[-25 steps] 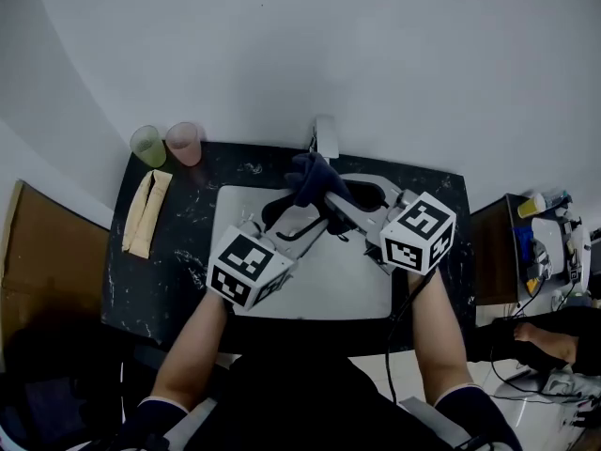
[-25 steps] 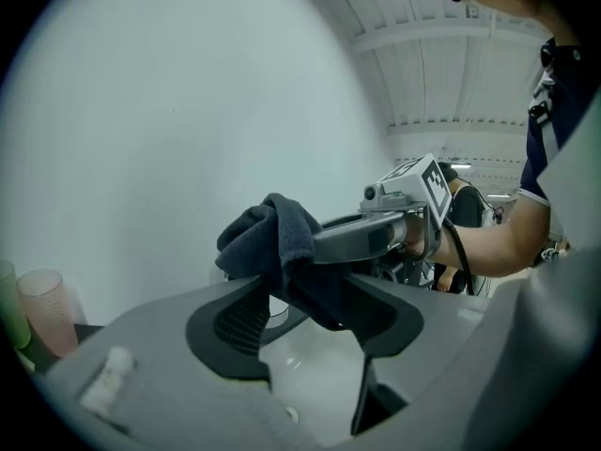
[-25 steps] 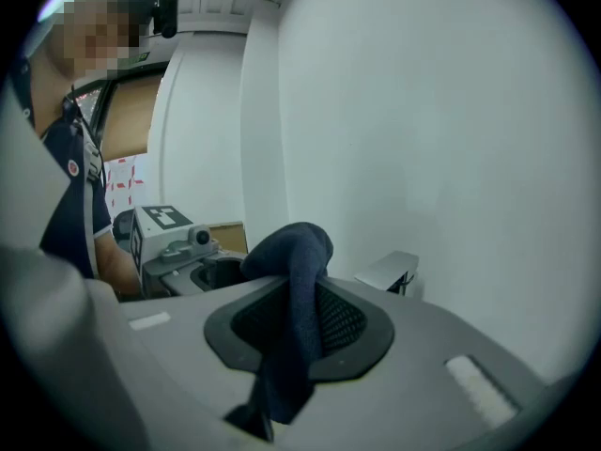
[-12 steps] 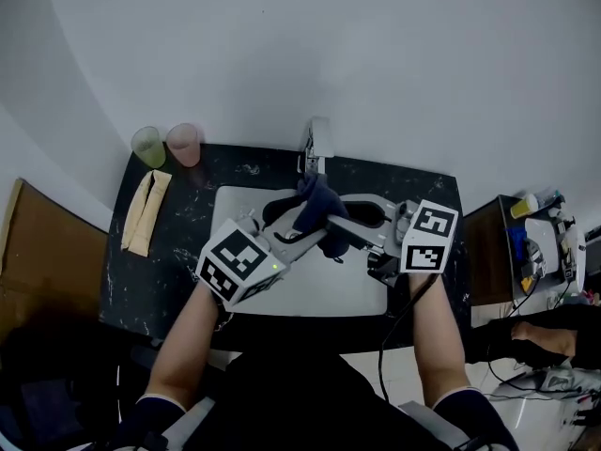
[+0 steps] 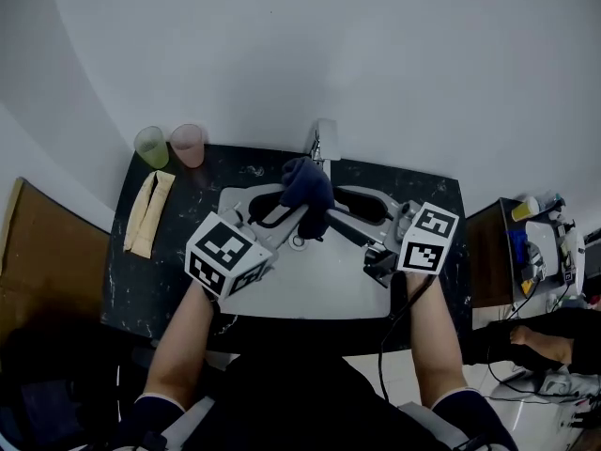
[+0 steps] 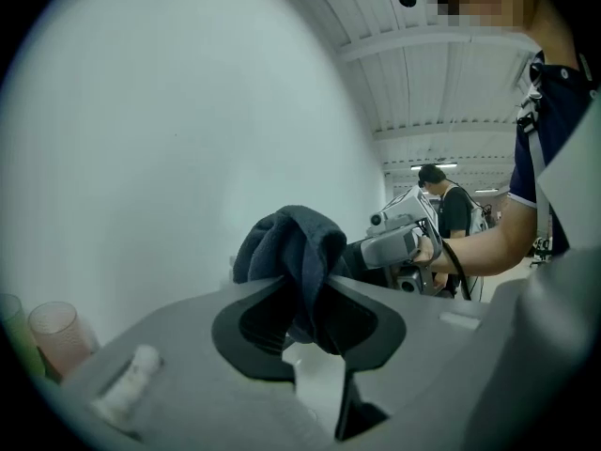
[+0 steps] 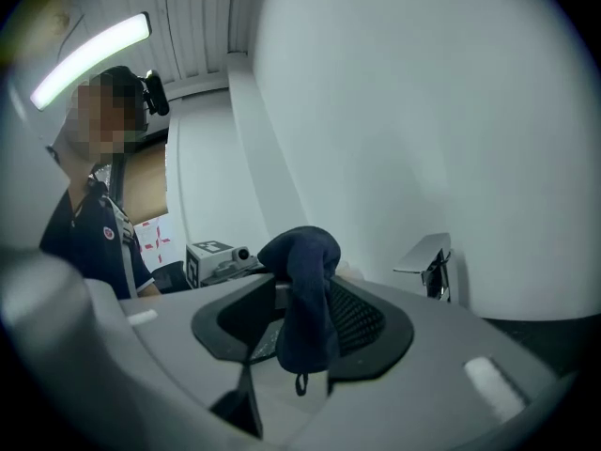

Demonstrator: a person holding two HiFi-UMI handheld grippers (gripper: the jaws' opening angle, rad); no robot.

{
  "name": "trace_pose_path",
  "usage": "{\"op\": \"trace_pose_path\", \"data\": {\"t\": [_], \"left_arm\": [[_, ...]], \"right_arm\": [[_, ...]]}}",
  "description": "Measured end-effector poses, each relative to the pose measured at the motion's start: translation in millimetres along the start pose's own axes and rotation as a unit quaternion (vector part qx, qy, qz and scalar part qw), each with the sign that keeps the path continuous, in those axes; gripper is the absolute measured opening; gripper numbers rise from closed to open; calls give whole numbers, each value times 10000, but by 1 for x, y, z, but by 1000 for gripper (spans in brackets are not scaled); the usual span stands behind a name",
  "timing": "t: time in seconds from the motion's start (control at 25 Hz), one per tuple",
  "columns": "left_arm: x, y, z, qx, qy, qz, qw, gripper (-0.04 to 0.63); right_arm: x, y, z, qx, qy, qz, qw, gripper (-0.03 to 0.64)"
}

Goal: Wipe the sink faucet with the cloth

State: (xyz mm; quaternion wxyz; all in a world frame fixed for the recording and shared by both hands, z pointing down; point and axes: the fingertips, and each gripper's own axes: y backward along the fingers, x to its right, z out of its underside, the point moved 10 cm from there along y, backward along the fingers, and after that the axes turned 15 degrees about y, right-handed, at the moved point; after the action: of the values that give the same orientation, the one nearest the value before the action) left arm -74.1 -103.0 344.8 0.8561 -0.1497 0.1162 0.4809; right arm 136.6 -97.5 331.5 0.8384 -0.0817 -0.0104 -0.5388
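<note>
A dark blue cloth (image 5: 305,190) hangs bunched over the white sink (image 5: 310,285), just in front of the chrome faucet (image 5: 323,141). My left gripper (image 5: 289,212) comes in from the left; its jaws are closing and pinch the cloth (image 6: 291,242) between them. My right gripper (image 5: 334,216) reaches in from the right with its jaws opening wide. The cloth (image 7: 305,256) dangles between them, and the pads do not press on it. In the right gripper view the faucet (image 7: 427,256) stands to the right, apart from the cloth.
A green cup (image 5: 148,146) and a pink cup (image 5: 188,143) stand at the back left of the black counter (image 5: 164,271). A beige folded towel (image 5: 146,212) lies beside them. A brown board (image 5: 42,252) leans at the left. Another person (image 6: 451,212) stands in the background.
The cloth has gone from the right gripper's grip to the left's. The left jaws closed on it and lifted it toward the faucet; the right jaws spread open.
</note>
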Motion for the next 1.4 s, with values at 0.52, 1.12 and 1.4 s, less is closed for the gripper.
{"op": "trace_pose_path", "data": {"t": [0.52, 1.12, 1.4], "left_arm": [[-72, -27, -9, -239, -163, -978, 9948, 78], [-104, -92, -41, -94, -472, -904, 9947, 80], [-121, -102, -12, -446, -329, -1134, 9920, 77]], "right_arm": [[33, -23, 40, -1123, 415, 1747, 9773, 38], [29, -38, 53, -1683, 777, 2026, 9616, 8], [25, -39, 53, -1736, 896, 2056, 9589, 8]]}}
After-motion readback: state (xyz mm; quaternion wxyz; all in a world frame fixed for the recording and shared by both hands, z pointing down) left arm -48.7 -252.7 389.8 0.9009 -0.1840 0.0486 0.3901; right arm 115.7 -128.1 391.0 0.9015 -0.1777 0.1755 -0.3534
